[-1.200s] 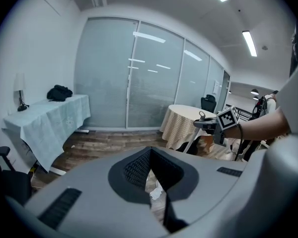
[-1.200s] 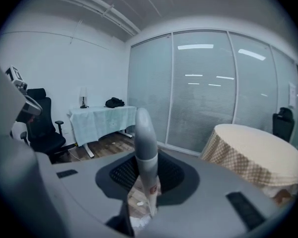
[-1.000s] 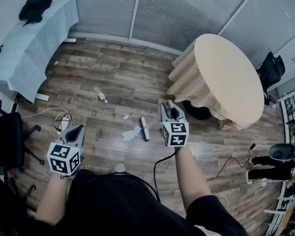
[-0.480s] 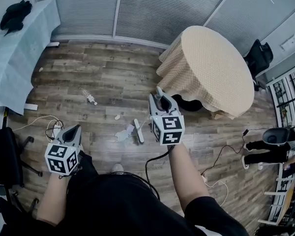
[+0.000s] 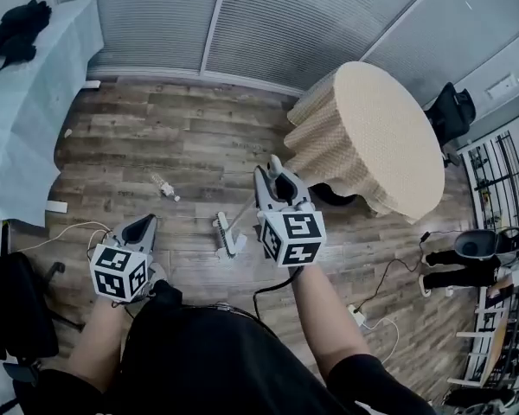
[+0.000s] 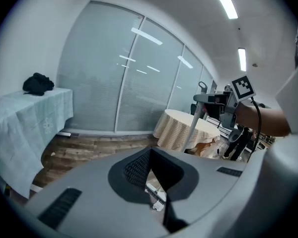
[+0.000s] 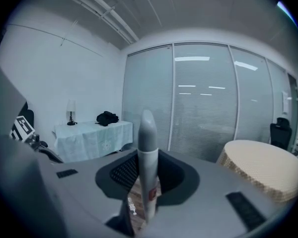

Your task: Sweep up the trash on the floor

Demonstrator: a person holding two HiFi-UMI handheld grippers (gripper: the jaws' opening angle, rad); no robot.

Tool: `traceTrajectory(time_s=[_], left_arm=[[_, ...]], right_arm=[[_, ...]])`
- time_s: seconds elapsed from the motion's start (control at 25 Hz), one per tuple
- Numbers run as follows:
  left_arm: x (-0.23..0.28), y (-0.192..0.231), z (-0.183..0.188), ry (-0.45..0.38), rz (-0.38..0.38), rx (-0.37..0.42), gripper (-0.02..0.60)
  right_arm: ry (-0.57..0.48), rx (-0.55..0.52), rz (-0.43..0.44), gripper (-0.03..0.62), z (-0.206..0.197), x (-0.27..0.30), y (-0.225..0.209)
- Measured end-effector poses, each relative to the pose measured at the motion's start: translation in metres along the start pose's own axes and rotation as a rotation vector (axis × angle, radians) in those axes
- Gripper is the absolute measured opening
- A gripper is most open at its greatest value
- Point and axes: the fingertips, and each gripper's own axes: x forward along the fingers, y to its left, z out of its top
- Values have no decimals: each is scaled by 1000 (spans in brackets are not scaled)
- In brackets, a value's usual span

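The person's left tool (image 5: 141, 227) is hanging low at the left, its jaws drawn together with nothing between them. The narrow slit behind their tips is showing only floor in the left gripper view. The right tool (image 5: 277, 182) is clamping onto the broom handle (image 7: 148, 148) - the grey shaft is standing upright between the ridged pads, with its rounded top rising above the jaws. From that tool the handle is slanting down and to the left to the broom head (image 5: 228, 237), which is resting on the wooden floor (image 5: 156, 137) between the two tools. A white paper scrap (image 6: 158, 206) is lying right beside the broom head. A white cable (image 5: 69, 229) is looping over the boards at the left. A little further out, a plastic bottle (image 5: 163, 185) is lying on its side, apart from the broom head. To the right, a round tabletop under a beige chequered cloth (image 5: 372, 137) is standing. At the far left, a long tabletop draped in pale blue cloth (image 5: 30, 102) is carrying a black bundle (image 5: 17, 28). Closed blinds (image 5: 268, 24) are covering the far glass wall.
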Motion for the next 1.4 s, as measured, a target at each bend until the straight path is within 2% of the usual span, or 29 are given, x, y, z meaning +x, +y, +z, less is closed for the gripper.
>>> traceTrajectory(time_s=[0.24,0.48,0.68,0.8,1.0,1.12,1.24,1.4], left_arm=[[-5,89,18,-1,35,-31,-5],[-28,158,-1,52,73,-70,-5],[-43,200,-13,118,118,-87,-5],[-49,219,-23,161,130,-104,-5],[-51,237,-37,201,124,-106,-5],[-46,239,-41,201,108,-109,-5],[-43,237,-47,215,85,-115,-5],[-31,224,-49,232,45,-106,-5]], right_arm=[[-21,56,41,98,31,94,73],[-129,111,70,98,77,196,140],[-101,162,35,98,83,294,171],[-65,203,-28,98,66,341,176],[37,305,-170,98,-13,379,157],[39,286,-228,98,-37,375,136],[89,254,-276,100,-57,360,117],[163,325,-379,104,-92,318,80]])
